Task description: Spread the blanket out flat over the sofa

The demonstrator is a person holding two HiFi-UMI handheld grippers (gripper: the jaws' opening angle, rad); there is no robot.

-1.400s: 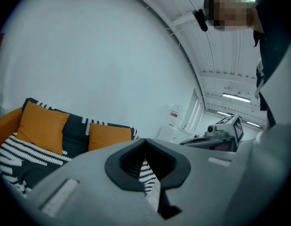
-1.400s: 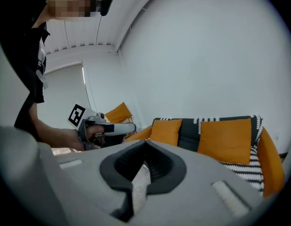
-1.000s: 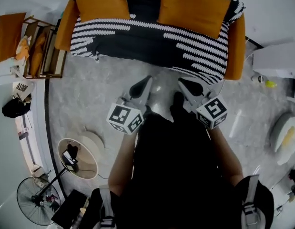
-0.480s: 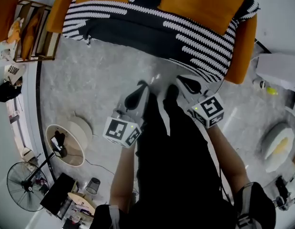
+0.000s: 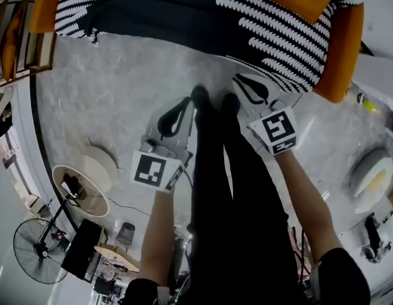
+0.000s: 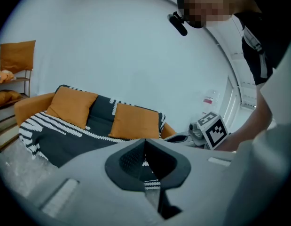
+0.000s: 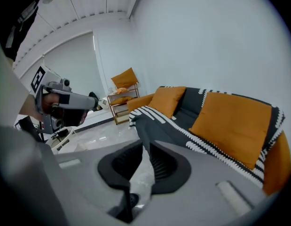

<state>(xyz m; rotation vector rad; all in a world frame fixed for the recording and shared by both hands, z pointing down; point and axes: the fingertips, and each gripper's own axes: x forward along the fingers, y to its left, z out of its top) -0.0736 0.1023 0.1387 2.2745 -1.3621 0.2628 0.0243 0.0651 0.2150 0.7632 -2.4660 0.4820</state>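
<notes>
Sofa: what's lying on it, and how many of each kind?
Orange cushions: 2
Black-and-white blanket: 1
Total on the sofa: 3

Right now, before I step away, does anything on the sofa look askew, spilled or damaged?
Nothing looks spilled or damaged. The black-and-white striped blanket lies over the orange sofa. The only small oddity is one blanket corner, which droops below the front hem at the head view's left.
</notes>
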